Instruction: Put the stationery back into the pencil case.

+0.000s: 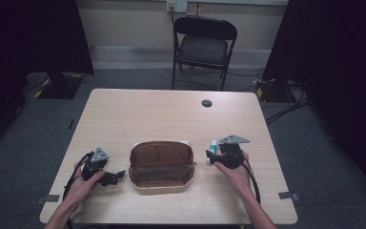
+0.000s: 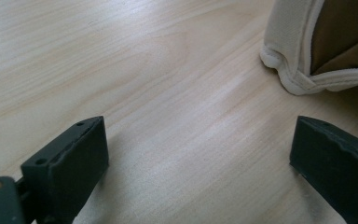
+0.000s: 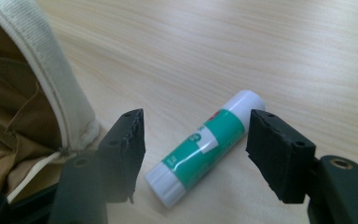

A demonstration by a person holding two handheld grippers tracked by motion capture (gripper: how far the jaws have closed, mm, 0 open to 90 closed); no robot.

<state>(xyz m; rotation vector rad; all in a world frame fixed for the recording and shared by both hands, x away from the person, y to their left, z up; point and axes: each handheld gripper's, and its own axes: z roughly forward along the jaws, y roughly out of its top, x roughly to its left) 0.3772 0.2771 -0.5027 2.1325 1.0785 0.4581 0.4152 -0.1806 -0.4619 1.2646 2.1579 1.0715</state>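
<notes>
An open pencil case (image 1: 161,163) with a cream outside and brown lining lies in the middle of the table. A green and white glue stick (image 3: 205,145) lies flat on the wood just right of the case (image 3: 51,84); it also appears beside the case as the glue stick (image 1: 213,145). My right gripper (image 3: 196,149) is open, with a jaw on each side of the stick and not touching it. My left gripper (image 2: 198,154) is open over bare wood, left of the case's corner (image 2: 298,70). The same two tools appear as left gripper (image 1: 116,175) and right gripper (image 1: 210,157).
The wooden table (image 1: 171,114) has a round cable hole (image 1: 206,103) near its far edge. A black folding chair (image 1: 204,45) stands behind the table. Cables trail on the grey floor at the right.
</notes>
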